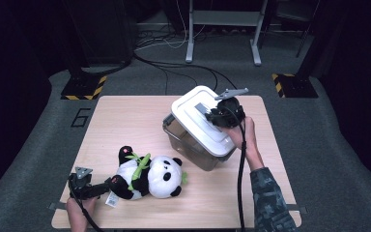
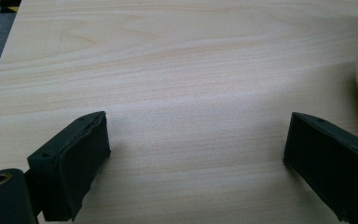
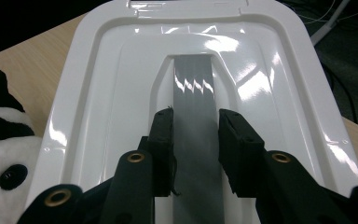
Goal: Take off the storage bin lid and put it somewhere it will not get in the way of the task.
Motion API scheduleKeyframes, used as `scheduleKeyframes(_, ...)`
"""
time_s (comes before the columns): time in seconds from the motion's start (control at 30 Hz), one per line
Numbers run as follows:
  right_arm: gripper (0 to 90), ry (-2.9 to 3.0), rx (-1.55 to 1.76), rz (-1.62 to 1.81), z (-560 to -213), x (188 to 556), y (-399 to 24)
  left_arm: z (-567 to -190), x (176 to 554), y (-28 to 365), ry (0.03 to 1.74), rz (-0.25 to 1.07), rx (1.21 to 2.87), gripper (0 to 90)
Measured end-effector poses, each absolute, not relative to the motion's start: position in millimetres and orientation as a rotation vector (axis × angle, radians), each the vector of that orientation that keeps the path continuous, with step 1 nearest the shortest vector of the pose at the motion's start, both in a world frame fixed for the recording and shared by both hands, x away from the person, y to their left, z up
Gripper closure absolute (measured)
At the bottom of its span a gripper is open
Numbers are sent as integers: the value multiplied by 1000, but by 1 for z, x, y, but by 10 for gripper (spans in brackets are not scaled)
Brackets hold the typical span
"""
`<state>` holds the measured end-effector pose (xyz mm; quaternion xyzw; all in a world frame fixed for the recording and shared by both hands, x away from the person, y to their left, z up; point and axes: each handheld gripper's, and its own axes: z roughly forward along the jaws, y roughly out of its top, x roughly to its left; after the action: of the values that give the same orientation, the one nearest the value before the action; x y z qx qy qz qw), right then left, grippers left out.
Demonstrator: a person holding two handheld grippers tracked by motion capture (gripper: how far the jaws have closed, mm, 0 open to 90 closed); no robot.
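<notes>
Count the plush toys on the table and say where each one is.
1. A panda plush lies on the table near its front edge, left of the clear storage box, with the left gripper beside its feet. The box's inside is partly hidden by its white lid.

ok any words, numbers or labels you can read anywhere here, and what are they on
"6": a dark outlined numeral on the grey floor, left of the table.
Hang tag on the plush panda: too small to read.
White lid and its grey handle strip: no lettering readable.
Black-and-yellow hazard stripes on the stand base: no text.
</notes>
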<state>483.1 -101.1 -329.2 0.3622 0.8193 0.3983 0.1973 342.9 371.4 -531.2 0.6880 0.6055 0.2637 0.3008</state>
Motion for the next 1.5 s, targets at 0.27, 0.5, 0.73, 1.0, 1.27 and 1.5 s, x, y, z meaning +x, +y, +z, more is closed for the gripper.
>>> scheduleKeyframes(0.27,667,2233,1066,1099,-320,477,-122,-531,343,371,1607,700,1826,62)
scheduleKeyframes(0.5,667,2180,1118,1095,-315,471,-142,-531,343,371,1607,700,1826,62)
scheduleKeyframes(0.73,667,2123,1173,1079,-314,465,-163,-531,343,371,1607,700,1826,62)
scheduleKeyframes(1.0,666,2055,1245,1066,-318,459,-189,-531,343,371,1607,699,1826,62)
scheduleKeyframes(1.27,667,1991,1324,1039,-325,453,-214,-531,343,371,1607,700,1826,62)
scheduleKeyframes(1.5,666,1954,1382,998,-335,452,-229,-531,343,371,1607,700,1826,62)
